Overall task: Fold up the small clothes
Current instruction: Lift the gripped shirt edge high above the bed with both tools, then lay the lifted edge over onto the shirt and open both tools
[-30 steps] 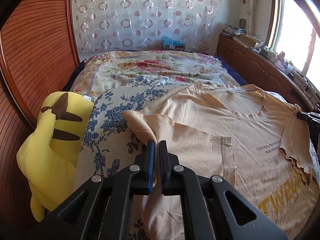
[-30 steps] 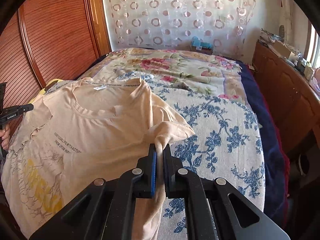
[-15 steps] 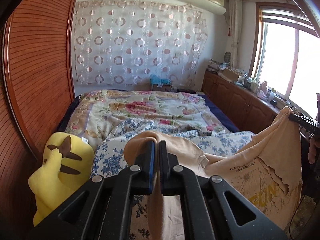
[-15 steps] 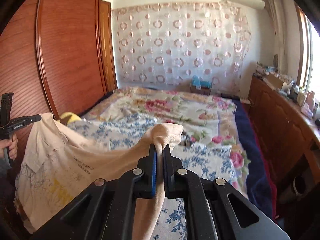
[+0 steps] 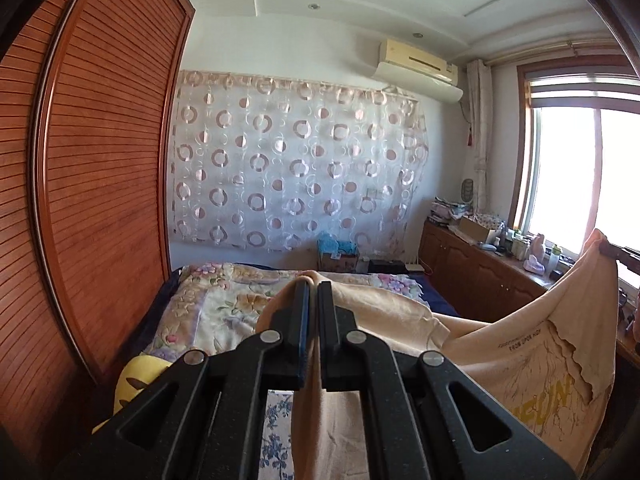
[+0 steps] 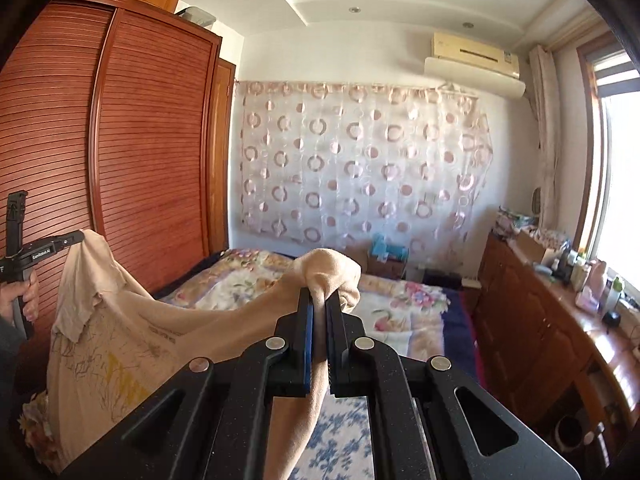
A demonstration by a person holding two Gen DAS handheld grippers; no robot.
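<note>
Left wrist view: my left tool [image 5: 313,292] is pinching the peach cotton T-shirt [image 5: 520,356], which hangs over the floral-quilted bed [image 5: 208,304]; a yellow plush toy [image 5: 134,376] lies beside it.

Right wrist view: my right tool [image 6: 319,300] clamps a bunched sleeve; the shirt drapes towards the slatted wooden wardrobe [image 6: 132,152].

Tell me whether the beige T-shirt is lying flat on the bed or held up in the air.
Held up. The beige T-shirt hangs between the left gripper and the right gripper, each shut on a bunched part, sagging above the bed.

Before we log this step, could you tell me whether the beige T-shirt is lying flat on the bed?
No, the beige T-shirt hangs in the air between the right claw and the left claw, above the bed.
</note>
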